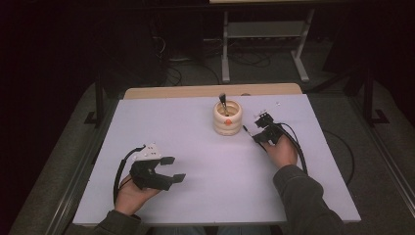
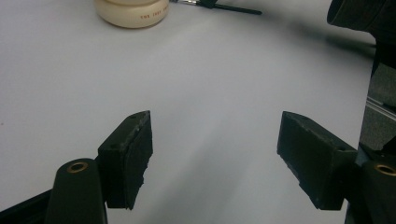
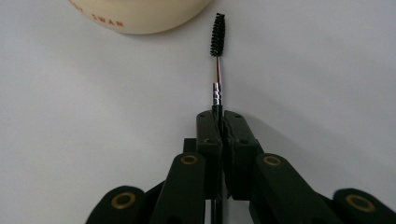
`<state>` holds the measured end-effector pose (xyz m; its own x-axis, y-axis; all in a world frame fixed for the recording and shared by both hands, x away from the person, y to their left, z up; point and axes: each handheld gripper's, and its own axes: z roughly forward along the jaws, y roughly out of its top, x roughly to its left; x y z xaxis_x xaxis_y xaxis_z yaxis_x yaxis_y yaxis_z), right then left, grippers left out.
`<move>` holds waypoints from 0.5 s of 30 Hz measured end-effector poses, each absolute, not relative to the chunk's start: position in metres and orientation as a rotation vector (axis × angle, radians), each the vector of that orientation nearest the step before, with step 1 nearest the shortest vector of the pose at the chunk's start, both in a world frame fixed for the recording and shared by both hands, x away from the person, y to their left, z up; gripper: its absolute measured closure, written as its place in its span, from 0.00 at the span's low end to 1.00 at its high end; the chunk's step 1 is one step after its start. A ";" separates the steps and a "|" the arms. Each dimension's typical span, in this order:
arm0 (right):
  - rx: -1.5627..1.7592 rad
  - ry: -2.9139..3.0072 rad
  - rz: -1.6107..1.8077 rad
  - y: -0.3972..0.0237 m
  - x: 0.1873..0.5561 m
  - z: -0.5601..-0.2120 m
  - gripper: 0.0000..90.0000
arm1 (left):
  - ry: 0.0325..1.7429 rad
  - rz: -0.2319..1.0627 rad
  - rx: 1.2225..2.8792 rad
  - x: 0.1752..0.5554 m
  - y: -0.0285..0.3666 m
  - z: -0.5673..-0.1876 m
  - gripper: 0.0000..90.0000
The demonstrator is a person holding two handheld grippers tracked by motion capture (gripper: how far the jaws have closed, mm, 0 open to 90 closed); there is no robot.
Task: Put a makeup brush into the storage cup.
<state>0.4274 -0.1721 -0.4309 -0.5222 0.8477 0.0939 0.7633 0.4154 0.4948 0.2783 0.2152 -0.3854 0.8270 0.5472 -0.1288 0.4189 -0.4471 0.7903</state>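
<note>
On the white tabletop (image 1: pixel 195 147), right of centre: one slim spoolie brush (image 3: pixel 217 56), black bristle head, metal ferrule, dark handle. We hold it in the right gripper (image 3: pixel 218 116), whose jaws are clamped together on the handle end, bristles pointing toward the cream ribbed holder (image 1: pixel 227 118).

Holder: stands just beyond the bristle tip, apart from it; a dark-handled brush (image 1: pixel 222 102) already stands inside.

Left gripper (image 1: pixel 173 169): rests low at the near left, jaws apart, nothing between them, well away from the holder.

Handling note, as we judge it: the step is to lift the spoolie brush and stand it in the holder. We keep the grip firm on the thin handle, raise it clear of the rim, tilt it upright over the opening, then lower before releasing. We avoid nudging the light holder or the brush inside.
</note>
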 end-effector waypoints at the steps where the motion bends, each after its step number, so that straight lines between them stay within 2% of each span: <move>1: 1.441 2.492 0.742 -0.174 0.427 -0.430 0.95 | 0.704 0.180 2.105 0.278 0.215 -0.385 0.30; 15: 1.448 2.424 0.970 -0.204 0.404 -0.407 0.95 | 0.695 0.179 2.111 0.278 0.212 -0.386 0.29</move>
<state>0.4036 -0.2045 -0.4070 -0.5202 0.8332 0.1874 0.7323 0.3224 0.5998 0.2779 0.2123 -0.3865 0.8330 0.5392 -0.1240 0.4123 -0.4554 0.7891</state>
